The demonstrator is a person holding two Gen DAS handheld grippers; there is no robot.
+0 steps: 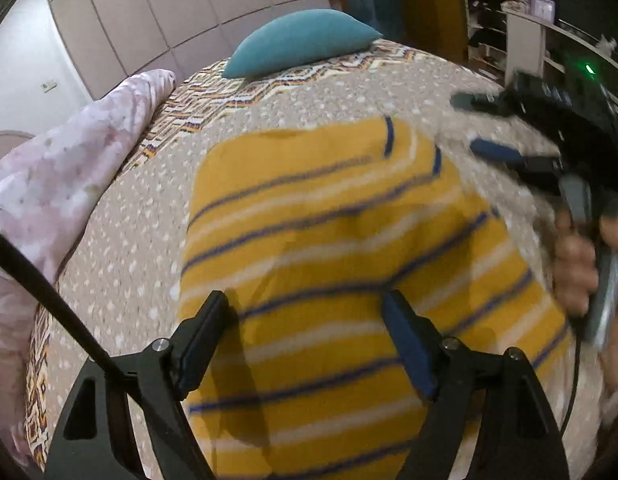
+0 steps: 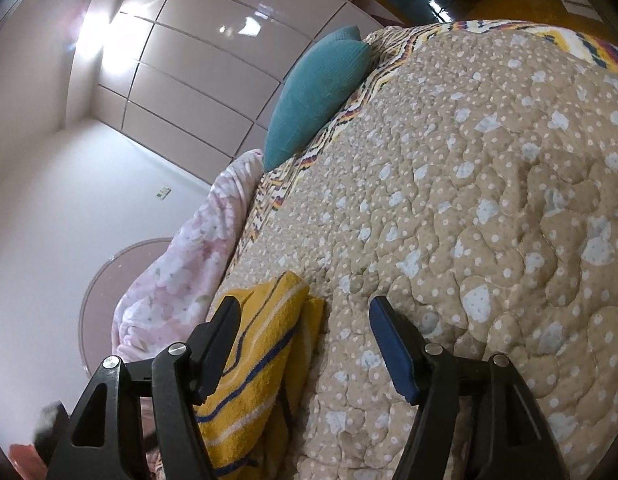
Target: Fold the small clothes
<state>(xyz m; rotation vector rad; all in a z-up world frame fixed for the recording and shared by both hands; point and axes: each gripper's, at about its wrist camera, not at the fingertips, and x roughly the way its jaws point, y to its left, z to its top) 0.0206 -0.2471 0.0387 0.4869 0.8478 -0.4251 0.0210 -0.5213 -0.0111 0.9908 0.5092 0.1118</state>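
Note:
A small yellow garment (image 1: 341, 240) with blue and white stripes lies on the beige dotted quilt (image 1: 129, 240). It is folded into a rough rectangle. My left gripper (image 1: 307, 300) is open and hovers just above the garment's near half, holding nothing. My right gripper (image 2: 305, 304) is open and empty; the garment's folded edge (image 2: 265, 340) shows beside its left finger. In the left wrist view the right gripper (image 1: 505, 128) is at the garment's right edge, blurred, with the person's hand (image 1: 577, 264) on its handle.
A teal pillow (image 1: 301, 40) lies at the far end of the bed, and also shows in the right wrist view (image 2: 317, 92). A pink floral blanket (image 1: 61, 168) is bunched along the left edge. Shelves (image 1: 509, 20) stand at the far right. The quilt (image 2: 489, 200) spreads to the right.

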